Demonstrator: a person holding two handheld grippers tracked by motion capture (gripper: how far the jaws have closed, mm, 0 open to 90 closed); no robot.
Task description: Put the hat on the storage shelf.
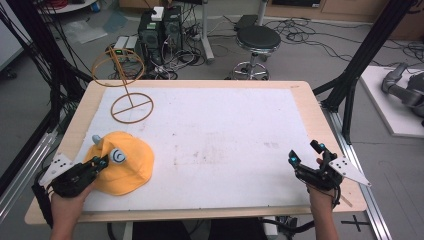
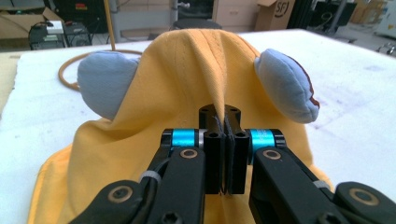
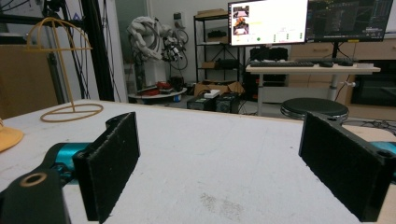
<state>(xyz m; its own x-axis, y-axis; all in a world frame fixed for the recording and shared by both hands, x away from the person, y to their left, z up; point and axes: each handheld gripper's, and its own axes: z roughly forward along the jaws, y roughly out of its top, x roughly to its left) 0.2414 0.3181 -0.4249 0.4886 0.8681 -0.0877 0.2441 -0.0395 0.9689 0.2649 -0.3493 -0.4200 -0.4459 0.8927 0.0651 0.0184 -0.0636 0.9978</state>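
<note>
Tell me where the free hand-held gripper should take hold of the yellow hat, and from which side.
Probably the soft brim of the yellow hat, on its right edge facing the open right hand-held gripper. The brim lies flat and thin on the white mat, so jaws coming in low from the right could pinch it. The left hand-held gripper already pinches a fold of the crown between the blue ears.

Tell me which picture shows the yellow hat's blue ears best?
The left gripper view: both blue ears sit big and close on the yellow hat. The high view shows them tiny. The right gripper view catches just the hat's edge, no ears.
</note>
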